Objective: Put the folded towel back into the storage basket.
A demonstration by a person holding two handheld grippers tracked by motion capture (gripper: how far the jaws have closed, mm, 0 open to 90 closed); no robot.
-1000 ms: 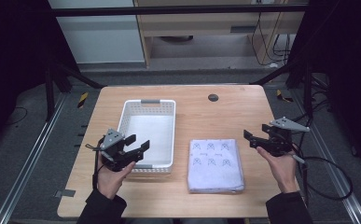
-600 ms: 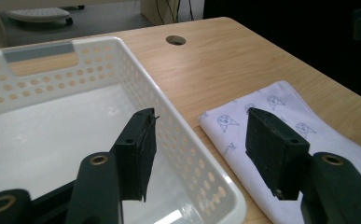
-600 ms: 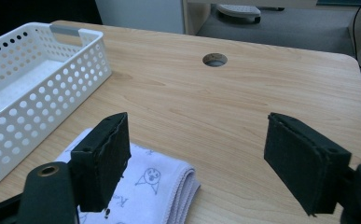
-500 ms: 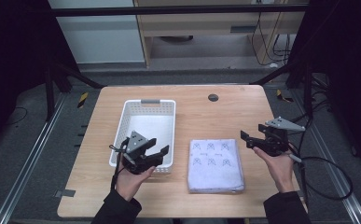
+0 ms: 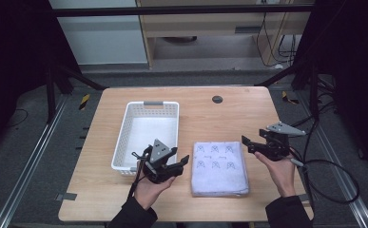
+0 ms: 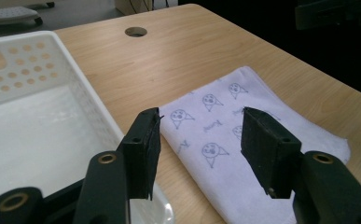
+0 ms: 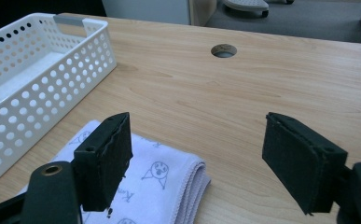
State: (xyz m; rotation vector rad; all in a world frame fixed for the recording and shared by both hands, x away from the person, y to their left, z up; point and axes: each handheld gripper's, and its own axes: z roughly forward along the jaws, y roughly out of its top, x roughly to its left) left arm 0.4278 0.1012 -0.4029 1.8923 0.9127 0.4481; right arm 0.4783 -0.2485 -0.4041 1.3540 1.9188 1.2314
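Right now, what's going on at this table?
A person holds a gripper in each hand over a wooden table. A folded cloth lies flat beside a white basket. The left gripper sits between basket and cloth, aimed at the cloth's near edge; its jaws have just been closing, nothing between them. The right gripper hovers open at the cloth's far right corner. The cloth is not yet gripped.

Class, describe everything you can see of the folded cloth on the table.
The folded cloth is pale lilac-white fabric printed with small cartoon faces, folded into a flat rectangle with stitched edges and layered folds. It lies flat on the wooden table, right of the white basket and apart from it. Nothing grips it.
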